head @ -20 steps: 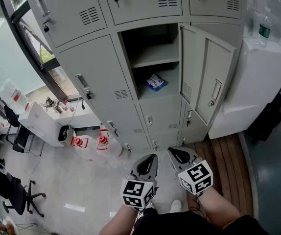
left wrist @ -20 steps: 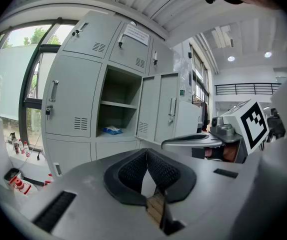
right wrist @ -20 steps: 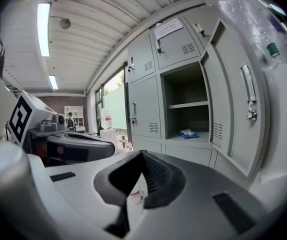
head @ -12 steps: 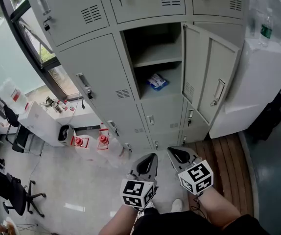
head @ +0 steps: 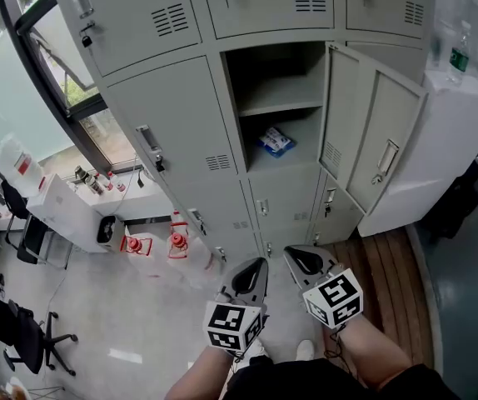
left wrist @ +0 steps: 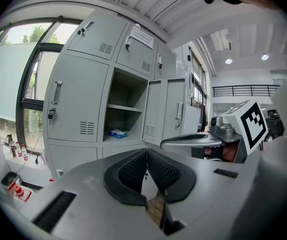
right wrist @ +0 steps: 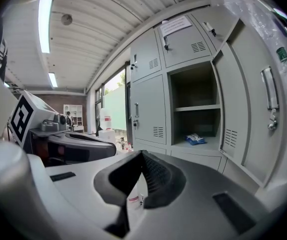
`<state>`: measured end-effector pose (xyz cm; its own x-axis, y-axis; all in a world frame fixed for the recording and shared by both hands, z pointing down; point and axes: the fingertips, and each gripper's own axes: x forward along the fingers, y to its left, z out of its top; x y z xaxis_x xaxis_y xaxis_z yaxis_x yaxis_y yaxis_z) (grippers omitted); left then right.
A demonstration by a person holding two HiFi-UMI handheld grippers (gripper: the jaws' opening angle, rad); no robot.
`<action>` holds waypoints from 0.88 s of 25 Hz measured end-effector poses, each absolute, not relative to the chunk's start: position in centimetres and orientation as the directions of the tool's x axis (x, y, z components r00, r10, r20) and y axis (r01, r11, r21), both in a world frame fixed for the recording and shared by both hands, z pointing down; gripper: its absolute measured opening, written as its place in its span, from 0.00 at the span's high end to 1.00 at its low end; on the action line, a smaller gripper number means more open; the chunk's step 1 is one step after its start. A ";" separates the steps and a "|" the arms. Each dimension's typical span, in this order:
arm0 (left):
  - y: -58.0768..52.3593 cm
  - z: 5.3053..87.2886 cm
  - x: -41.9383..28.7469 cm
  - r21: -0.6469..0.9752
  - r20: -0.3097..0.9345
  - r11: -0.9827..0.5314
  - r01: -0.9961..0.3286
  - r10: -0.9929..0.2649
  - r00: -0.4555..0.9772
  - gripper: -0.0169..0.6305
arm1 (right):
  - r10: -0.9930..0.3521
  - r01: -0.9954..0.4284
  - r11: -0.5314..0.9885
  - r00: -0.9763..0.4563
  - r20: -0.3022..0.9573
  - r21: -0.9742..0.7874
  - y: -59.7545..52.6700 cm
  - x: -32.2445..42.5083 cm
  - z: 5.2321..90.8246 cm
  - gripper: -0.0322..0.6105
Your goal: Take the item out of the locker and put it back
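While the door [head: 379,119] stands wide, the packet [head: 276,142] seems unobstructed.

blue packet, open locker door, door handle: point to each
blue packet [head: 276,142]: head view, middle of the packet
open locker door [head: 380,107]: head view, flat panel above the handle
door handle [head: 386,162]: head view, middle of the handle

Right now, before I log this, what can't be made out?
Packet in the open locker: too small in every view to read its print.
Paper label on the upper door, right gripper view: too small to read.
Floor at the lockers' foot, head view: hidden by left gripper and right gripper.
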<state>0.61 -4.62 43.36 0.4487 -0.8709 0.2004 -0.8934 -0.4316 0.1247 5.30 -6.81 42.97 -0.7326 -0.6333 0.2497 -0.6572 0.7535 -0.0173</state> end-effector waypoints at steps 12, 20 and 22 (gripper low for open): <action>-7.6 42.5 -4.3 0.126 0.169 -0.500 -0.857 -0.841 0.515 0.95 | -0.693 -0.712 0.702 -0.678 0.245 0.015 -9.7 0.5 42.1 0.87; -9.4 42.0 -8.0 0.122 0.143 -0.549 -0.827 -0.814 0.562 0.95 | -0.749 -0.759 0.648 -0.623 0.225 0.057 -12.1 -2.6 41.0 0.87; -9.8 41.9 -8.7 0.113 0.140 -0.562 -0.820 -0.808 0.573 0.95 | -0.764 -0.772 0.633 -0.608 0.217 0.067 -12.7 -3.1 40.6 0.87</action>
<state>-8.73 -9.77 41.87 0.5727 -0.8077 0.1403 -0.8197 -0.5616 0.1131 -3.15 -12.74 40.61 -0.6077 -0.7641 0.2167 -0.7716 0.6326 0.0668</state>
